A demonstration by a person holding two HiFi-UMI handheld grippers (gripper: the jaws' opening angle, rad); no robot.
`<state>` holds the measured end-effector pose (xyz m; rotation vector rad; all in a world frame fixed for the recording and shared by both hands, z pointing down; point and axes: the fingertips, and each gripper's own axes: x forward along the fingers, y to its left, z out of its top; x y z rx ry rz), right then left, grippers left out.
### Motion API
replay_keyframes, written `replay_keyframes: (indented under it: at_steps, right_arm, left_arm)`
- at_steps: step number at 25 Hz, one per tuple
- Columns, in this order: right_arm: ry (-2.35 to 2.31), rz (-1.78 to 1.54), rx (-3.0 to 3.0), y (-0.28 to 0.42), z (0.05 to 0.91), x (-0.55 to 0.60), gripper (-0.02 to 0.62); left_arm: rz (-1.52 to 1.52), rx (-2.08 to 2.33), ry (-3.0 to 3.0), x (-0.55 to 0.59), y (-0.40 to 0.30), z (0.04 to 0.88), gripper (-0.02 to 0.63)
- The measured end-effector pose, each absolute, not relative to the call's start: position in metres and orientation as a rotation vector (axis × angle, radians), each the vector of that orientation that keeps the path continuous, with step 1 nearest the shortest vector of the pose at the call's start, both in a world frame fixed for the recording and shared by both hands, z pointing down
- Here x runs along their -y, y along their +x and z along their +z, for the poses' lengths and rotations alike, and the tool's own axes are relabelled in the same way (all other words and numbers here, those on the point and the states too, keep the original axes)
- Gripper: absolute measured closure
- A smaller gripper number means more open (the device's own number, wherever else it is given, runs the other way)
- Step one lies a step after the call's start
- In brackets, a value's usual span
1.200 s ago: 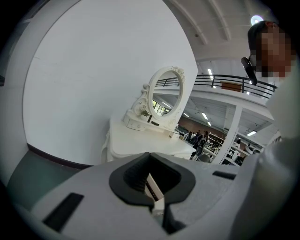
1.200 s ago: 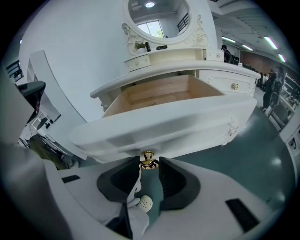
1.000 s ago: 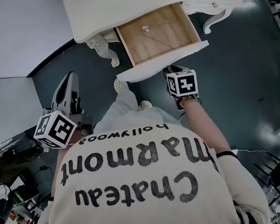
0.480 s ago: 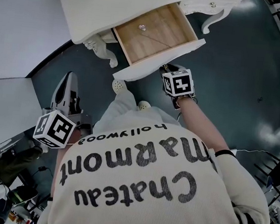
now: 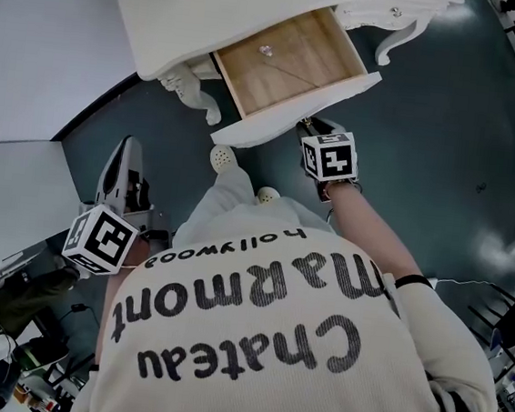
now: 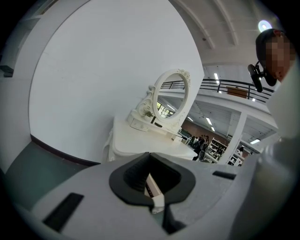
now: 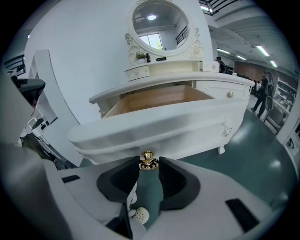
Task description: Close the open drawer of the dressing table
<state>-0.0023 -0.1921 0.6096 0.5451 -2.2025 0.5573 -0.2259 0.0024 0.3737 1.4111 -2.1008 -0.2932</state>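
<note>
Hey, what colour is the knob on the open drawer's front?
Gold; the knob shows best in the right gripper view.

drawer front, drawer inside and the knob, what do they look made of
The drawer front: probably wood under smooth white paint, softly glossy; the core is not visible. The drawer inside: bare light wood or wood-look board, grain lines showing. The knob: looks like brass-coloured metal, shiny with bright glints.
</note>
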Motion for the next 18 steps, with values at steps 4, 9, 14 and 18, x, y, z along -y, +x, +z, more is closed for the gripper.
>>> replay_keyframes:
  at_steps: [4,9,14,18]
  right_arm:
    - [0.542,0.557,2.204,-0.004,0.610,0.194,0.449]
    - [0.558,0.579,2.215,-0.007,0.610,0.199,0.449]
    - [0.561,0.609,2.218,-0.013,0.610,0.202,0.449]
    - [0.580,0.626,2.217,-0.017,0.610,0.204,0.449]
  left_arm:
    - [-0.294,2.105,1.395,-0.006,-0.228,0.376,0.598]
    - [-0.295,2.105,1.382,-0.008,-0.228,0.379,0.598]
    - [-0.301,2.111,1.359,-0.015,-0.233,0.382,0.598]
    - [-0.308,2.115,1.350,-0.019,-0.235,0.384,0.598]
